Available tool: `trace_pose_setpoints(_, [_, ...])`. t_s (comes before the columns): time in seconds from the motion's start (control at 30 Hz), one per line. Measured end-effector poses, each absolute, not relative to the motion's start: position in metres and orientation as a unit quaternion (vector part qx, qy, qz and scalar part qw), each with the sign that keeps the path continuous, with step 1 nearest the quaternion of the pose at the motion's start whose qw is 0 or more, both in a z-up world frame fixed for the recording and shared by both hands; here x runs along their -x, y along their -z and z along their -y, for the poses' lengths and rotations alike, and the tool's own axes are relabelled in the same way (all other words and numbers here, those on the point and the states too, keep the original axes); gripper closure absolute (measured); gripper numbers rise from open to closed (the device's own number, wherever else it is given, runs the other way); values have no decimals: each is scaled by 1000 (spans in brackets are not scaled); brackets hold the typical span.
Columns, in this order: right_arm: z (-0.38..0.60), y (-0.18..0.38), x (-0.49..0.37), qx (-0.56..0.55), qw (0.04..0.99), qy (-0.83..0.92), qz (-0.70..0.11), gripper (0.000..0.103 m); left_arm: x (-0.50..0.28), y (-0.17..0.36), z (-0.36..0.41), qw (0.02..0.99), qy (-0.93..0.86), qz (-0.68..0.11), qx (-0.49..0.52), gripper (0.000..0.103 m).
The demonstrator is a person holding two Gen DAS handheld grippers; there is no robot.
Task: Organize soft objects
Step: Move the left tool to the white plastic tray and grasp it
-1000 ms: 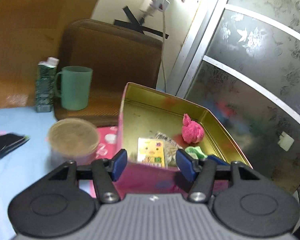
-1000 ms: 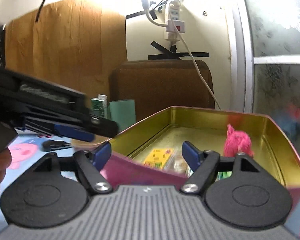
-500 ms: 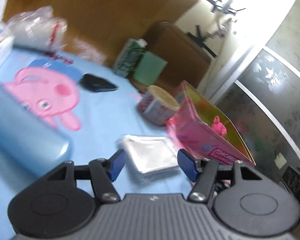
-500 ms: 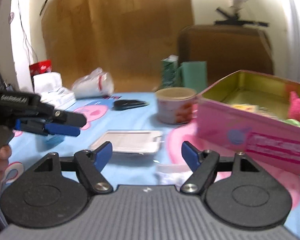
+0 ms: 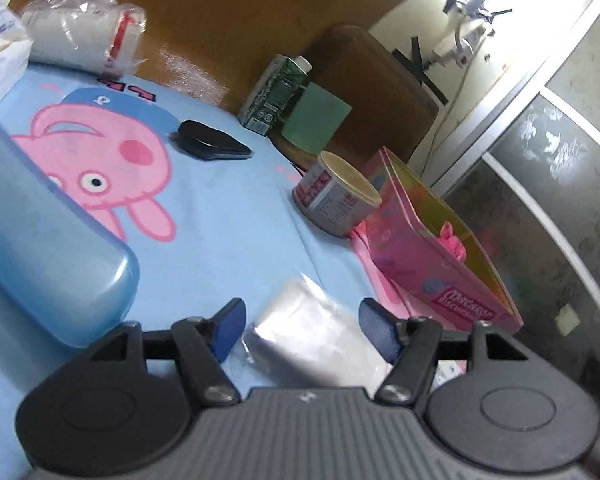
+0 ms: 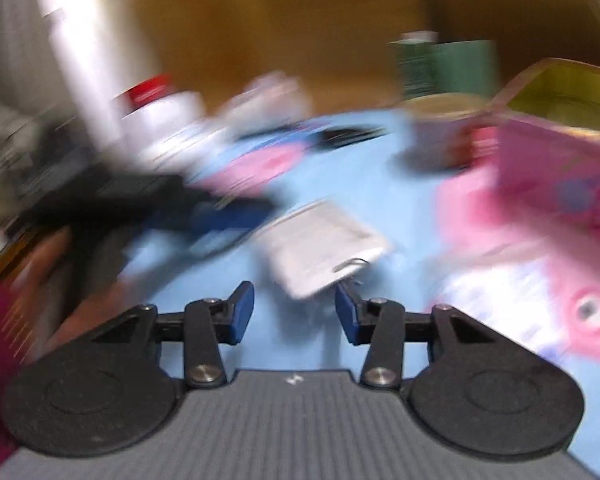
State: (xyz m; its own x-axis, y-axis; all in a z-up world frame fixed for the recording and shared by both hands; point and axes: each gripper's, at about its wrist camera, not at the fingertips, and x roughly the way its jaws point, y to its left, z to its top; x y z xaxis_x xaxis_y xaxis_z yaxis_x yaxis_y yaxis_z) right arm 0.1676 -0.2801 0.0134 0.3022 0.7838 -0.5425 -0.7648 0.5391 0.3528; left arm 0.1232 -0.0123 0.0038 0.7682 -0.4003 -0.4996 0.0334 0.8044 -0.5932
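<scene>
A flat clear plastic packet [image 5: 312,344] lies on the light blue cartoon cloth [image 5: 228,216]. My left gripper [image 5: 304,330] hangs low over it with one blue pad on each side; its jaws are opening and do not press the packet. In the blurred right wrist view the same packet [image 6: 320,248] lies just ahead of my right gripper [image 6: 294,316], whose jaws are closing on nothing. To the right stands an open pink tin [image 5: 440,280] with a pink plush toy [image 5: 452,240] inside.
A paper-lidded can [image 5: 336,196] stands by the tin. Behind are a green cup [image 5: 314,122], a green carton [image 5: 276,96] and a black case [image 5: 210,144]. A blue plastic case [image 5: 40,256] lies on the left. A hand [image 6: 48,264] holds the left gripper.
Both views swung away from the pink tin to the cloth. The left gripper came down over the clear packet. The right gripper's jaws have narrowed.
</scene>
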Motion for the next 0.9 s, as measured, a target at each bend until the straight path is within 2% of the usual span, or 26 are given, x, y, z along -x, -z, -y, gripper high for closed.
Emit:
trace_pose_setpoints(0.17, [274, -13, -133, 72, 818, -492, -291, 52, -111, -12, 12, 900, 117, -312, 281, 36])
trace_pose_setpoints(0.23, [275, -12, -140, 62, 827, -477, -292, 46, -101, -18, 14, 903, 120, -308, 274, 36])
trace_pose_setpoints(0.3, [275, -11, -146, 49, 831, -469, -294, 36, -92, -24, 16, 905, 124, -307, 268, 36])
trace_pose_setpoints(0.57, [279, -13, -147, 98, 846, -458, -256, 19, -75, -22, 25, 885, 151, -340, 279, 32])
trace_pose_setpoints(0.7, [259, -7, -158, 125, 845, -450, -261, 19, -88, -10, 36, 871, 148, -361, 298, 30])
trace_pose_setpoints(0.77, [249, 2, -165, 129, 839, -447, -283, 22, -92, -4, 40, 869, 147, -358, 307, 30])
trace_pose_setpoints(0.8, [250, 4, -167, 110, 839, -450, -287, 28, -92, -5, 42, 871, 146, -358, 304, 32])
trace_pose_setpoints(0.83, [250, 3, -165, 101, 839, -453, -285, 31, -93, -6, 44, 872, 143, -360, 299, 41])
trace_pose_setpoints(0.9, [250, 3, -157, 103, 841, -454, -275, 36, -96, -9, 50, 872, 143, -366, 291, 50])
